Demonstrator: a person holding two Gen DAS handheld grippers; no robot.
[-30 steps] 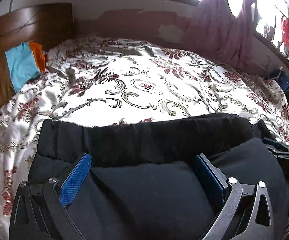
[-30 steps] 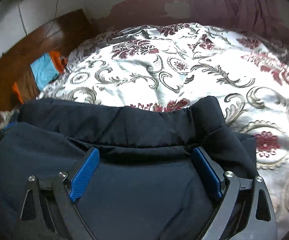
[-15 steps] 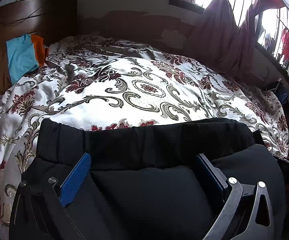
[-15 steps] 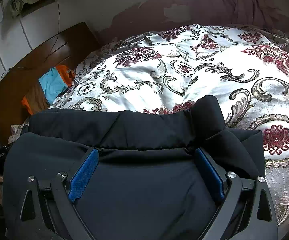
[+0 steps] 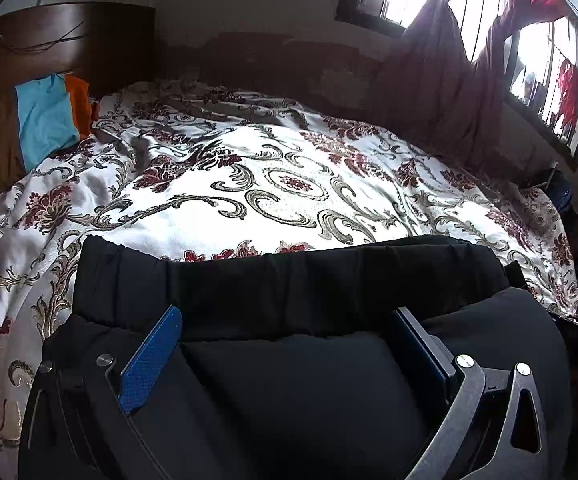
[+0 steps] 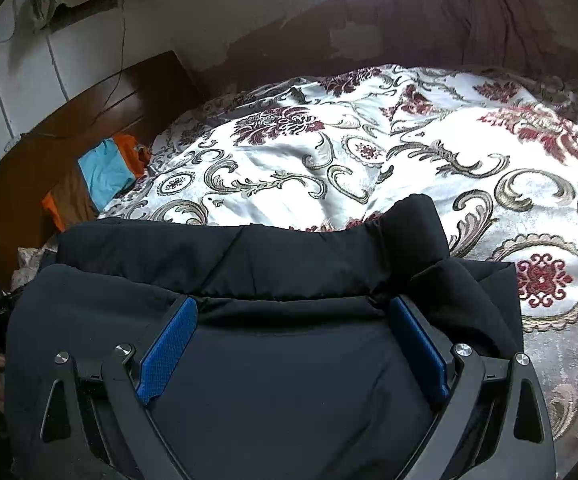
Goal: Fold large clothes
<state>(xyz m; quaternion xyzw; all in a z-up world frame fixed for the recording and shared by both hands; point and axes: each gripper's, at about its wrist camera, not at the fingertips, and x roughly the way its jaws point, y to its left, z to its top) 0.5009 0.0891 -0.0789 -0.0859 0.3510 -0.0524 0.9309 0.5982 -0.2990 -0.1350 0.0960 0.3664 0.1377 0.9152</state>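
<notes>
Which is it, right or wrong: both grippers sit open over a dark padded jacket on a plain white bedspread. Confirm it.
Wrong on the bedspread: the left wrist view shows it white with maroon flowers and grey scrolls, not plain. The rest holds: left gripper and right gripper sit open over the dark padded jacket.

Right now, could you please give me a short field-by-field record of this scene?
surface: bed with floral bedspread
garment: dark padded garment, bulky, at the near edge of the bed
left gripper: jaws wide, garment bulging between the blue pads
right gripper: jaws wide, garment between the pads
far left: blue and orange cloth by the wooden headboard
far right: window with dark curtain
</notes>
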